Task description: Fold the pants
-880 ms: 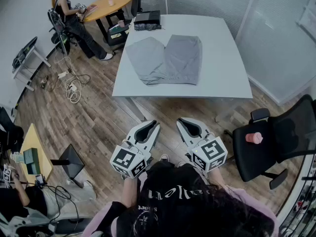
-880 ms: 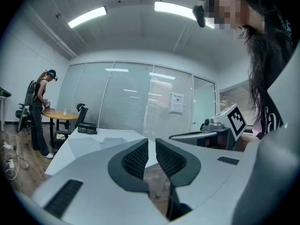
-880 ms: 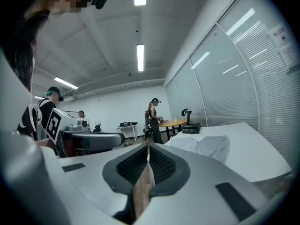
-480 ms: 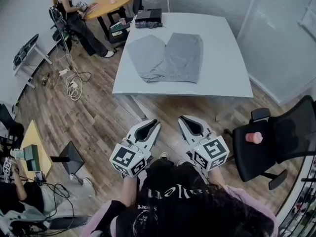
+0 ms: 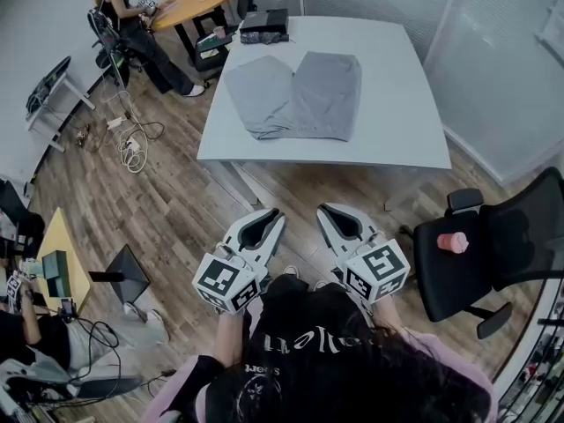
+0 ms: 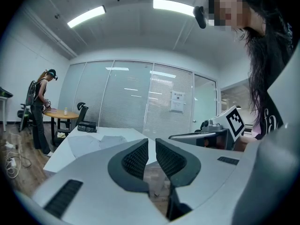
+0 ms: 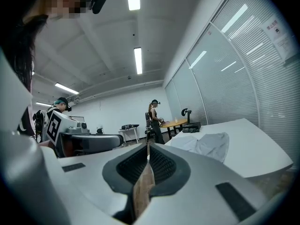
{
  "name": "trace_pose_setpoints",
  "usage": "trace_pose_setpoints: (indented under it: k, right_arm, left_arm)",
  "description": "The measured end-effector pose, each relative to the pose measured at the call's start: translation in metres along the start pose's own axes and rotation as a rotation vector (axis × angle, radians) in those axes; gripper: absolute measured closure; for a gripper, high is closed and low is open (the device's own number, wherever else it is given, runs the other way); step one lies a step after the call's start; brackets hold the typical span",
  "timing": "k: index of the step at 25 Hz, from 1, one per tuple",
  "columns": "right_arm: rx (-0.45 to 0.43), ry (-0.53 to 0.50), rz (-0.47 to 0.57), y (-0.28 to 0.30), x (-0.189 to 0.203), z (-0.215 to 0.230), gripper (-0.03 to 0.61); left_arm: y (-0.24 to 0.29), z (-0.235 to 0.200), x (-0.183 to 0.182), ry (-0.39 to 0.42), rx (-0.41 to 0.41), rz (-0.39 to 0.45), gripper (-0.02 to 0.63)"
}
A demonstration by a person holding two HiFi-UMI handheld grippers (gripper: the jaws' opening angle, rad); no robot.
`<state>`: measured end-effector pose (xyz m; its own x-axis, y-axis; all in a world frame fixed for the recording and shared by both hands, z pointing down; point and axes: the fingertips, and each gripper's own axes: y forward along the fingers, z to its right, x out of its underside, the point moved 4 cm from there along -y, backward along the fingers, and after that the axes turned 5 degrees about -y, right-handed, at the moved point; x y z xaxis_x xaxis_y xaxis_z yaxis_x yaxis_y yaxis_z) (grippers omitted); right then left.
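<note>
Holding a white two-jaw left gripper (image 5: 269, 215) and a matching right gripper (image 5: 327, 210) side by side, close to the body, above a wooden plank floor (image 5: 176, 210). Pointing both forward and slightly downward toward a white square table (image 5: 397, 113), well apart from it. Showing a narrow empty slit between the left jaws, and the right jaws clenched together on nothing. Spread flat on that table, grey fabric pants (image 5: 300, 95).

White table (image 5: 388, 104) bears grey pants (image 5: 295, 95) and a black box (image 5: 264, 23).

Black printed shirt (image 5: 304, 324), pink sleeves (image 5: 172, 401)
</note>
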<state>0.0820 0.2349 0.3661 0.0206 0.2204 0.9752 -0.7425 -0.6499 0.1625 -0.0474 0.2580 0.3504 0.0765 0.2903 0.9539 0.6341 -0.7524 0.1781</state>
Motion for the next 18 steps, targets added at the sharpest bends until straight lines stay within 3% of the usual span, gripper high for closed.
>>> trace_pose_setpoints:
  k: [9, 18]
  right_arm:
    - [-0.013, 0.030, -0.032, -0.019, 0.022, 0.010, 0.549]
    - [-0.018, 0.039, -0.046, 0.003, 0.029, 0.029, 0.549]
  left_arm:
    - [0.008, 0.020, 0.019, -0.023, -0.004, -0.029, 0.546]
    - [0.025, -0.005, 0.024, -0.037, -0.017, -0.038, 0.546]
